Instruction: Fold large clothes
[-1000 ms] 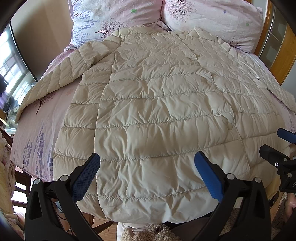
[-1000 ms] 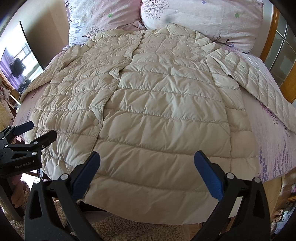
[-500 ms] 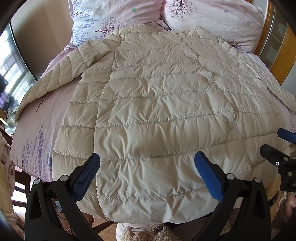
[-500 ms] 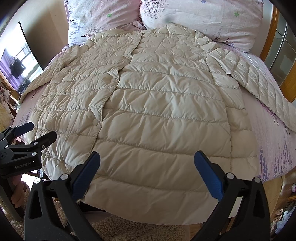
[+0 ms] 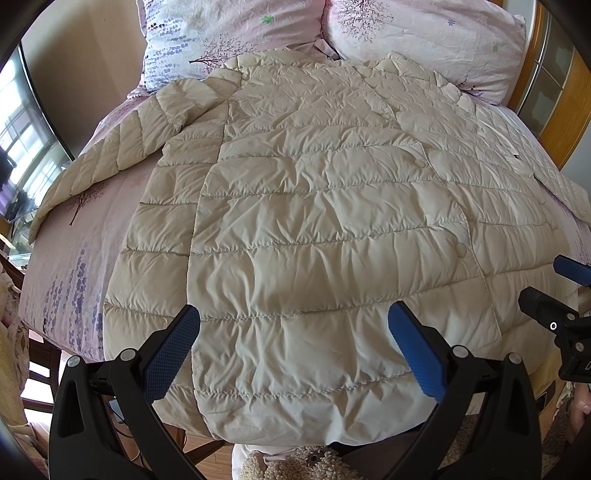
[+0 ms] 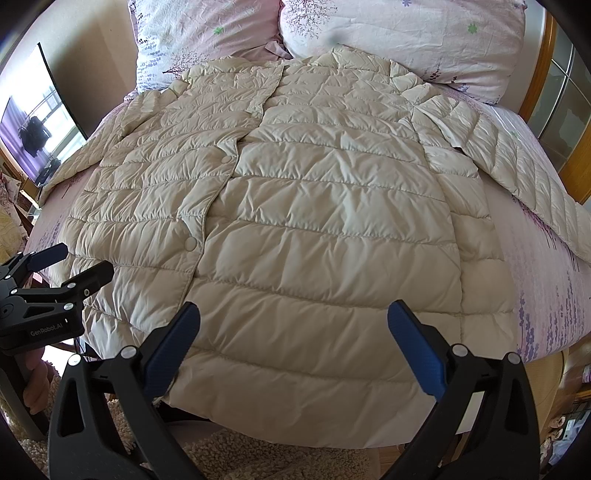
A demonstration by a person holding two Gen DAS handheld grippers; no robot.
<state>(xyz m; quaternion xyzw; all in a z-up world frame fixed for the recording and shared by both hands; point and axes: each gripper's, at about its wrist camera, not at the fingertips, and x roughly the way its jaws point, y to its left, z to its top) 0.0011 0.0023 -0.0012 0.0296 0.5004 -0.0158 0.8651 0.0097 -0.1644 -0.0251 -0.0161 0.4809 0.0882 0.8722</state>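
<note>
A cream quilted down coat (image 5: 314, 229) (image 6: 314, 221) lies flat on the bed, front up and buttoned, collar toward the pillows, hem hanging over the near edge. Its sleeves (image 5: 110, 158) (image 6: 517, 162) spread out to both sides. My left gripper (image 5: 293, 347) hovers open above the hem's left half, holding nothing. My right gripper (image 6: 293, 345) hovers open above the hem's right half, also holding nothing. Each gripper shows at the edge of the other's view: the right one (image 5: 554, 291), the left one (image 6: 70, 266).
The bed (image 5: 77, 251) has a pink floral sheet and two matching pillows (image 5: 207, 33) (image 6: 406, 33) at its head. A wooden headboard frame (image 6: 546, 74) stands at the right. A dark screen (image 6: 48, 140) is on the left wall. A shaggy rug (image 6: 258, 461) lies below the bed's near edge.
</note>
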